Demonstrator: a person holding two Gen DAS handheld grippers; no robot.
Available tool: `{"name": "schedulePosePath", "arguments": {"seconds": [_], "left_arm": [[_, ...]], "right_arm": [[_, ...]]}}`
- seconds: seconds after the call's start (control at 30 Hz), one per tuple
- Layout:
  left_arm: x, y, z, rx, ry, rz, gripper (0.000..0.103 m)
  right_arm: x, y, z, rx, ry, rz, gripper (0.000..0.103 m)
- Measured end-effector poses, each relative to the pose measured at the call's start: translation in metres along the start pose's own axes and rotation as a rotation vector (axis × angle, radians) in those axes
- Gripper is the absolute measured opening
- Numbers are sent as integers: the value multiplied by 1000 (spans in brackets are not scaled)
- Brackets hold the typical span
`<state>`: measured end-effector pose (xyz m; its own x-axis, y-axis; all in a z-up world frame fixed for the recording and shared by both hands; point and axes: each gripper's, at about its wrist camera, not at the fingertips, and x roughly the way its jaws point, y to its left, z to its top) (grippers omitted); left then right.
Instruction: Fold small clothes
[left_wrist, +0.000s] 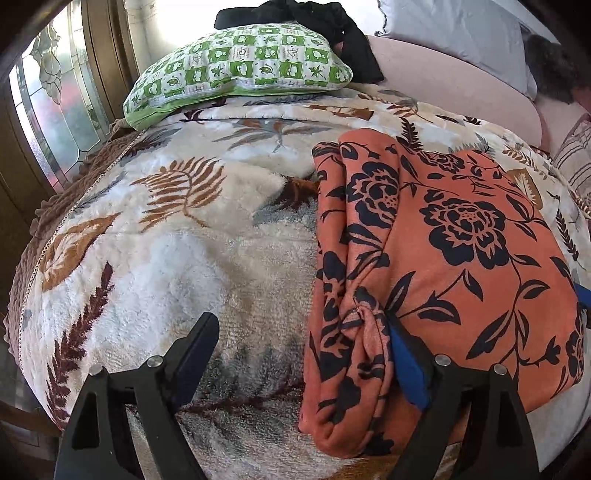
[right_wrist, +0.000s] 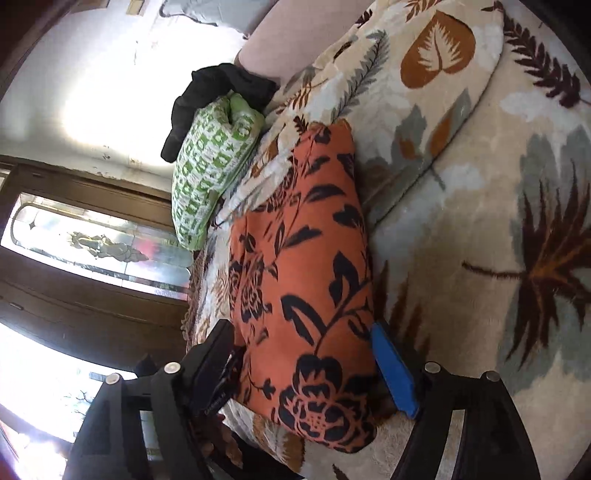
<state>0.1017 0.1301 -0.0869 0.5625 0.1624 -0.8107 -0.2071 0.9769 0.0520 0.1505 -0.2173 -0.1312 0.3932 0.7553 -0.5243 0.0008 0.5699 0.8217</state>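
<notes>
An orange garment with black flowers lies folded on the leaf-patterned blanket, right of centre in the left wrist view. My left gripper is open. Its blue-padded right finger rests on the garment's rolled near edge, while the left finger is over bare blanket. In the right wrist view the same garment runs away from me as a long bundle. My right gripper straddles its near end, jaws wide, and I see no squeeze in the cloth.
A green checked pillow lies at the bed's far side with a black garment draped behind it. A pink sheet and a grey pillow sit at the back right. A glass-panelled door stands to the left.
</notes>
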Motion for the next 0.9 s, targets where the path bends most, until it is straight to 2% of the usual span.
{"name": "schedulePosePath", "arguments": {"seconds": [0.07, 0.13, 0.17, 0.23, 0.27, 0.33, 0.4, 0.43, 0.5, 0.57, 0.67, 0.73, 0.8, 0.83, 0.87, 0.9], "left_arm": [[2, 2, 0, -13, 1, -13, 89], [1, 3, -1, -12, -2, -21, 89], [2, 4, -1, -8, -6, -25, 90], [4, 7, -1, -10, -8, -33, 91], [5, 8, -1, -17, -9, -35, 93], [6, 10, -2, -27, -11, -48, 94], [6, 10, -3, -21, -14, -55, 94], [6, 10, -3, -17, -17, -56, 94], [6, 12, -3, -22, -17, -67, 94], [6, 13, -3, -30, -14, -74, 94], [6, 12, -3, -26, -18, -71, 94], [7, 14, -3, -28, -17, -77, 94], [7, 15, -3, -35, -13, -87, 94], [8, 15, -3, -34, -14, -89, 94], [8, 15, -3, -32, -15, -89, 94], [8, 15, -3, -31, -16, -90, 94]], "right_arm": [[14, -4, 13, 21, 14, -16, 81], [36, -6, 21, 31, 76, -27, 81], [40, -2, 24, 3, 106, -22, 77], [43, 23, 18, -156, 99, -115, 47], [41, 33, 15, -204, 88, -143, 40], [37, 37, 13, -228, 68, -174, 38], [43, 22, 9, -224, 86, -240, 38], [46, 11, 10, -179, 101, -233, 51], [39, -1, 12, -74, 86, -161, 68], [24, -6, 15, -43, 31, -97, 70], [12, -4, 33, -29, -24, -68, 79], [22, -6, 49, 1, -17, -30, 85], [46, -12, 59, 24, 58, -31, 88], [59, -16, 59, 40, 108, -58, 86], [66, -10, 58, 7, 134, -70, 77], [69, 3, 55, -81, 144, -135, 50]]}}
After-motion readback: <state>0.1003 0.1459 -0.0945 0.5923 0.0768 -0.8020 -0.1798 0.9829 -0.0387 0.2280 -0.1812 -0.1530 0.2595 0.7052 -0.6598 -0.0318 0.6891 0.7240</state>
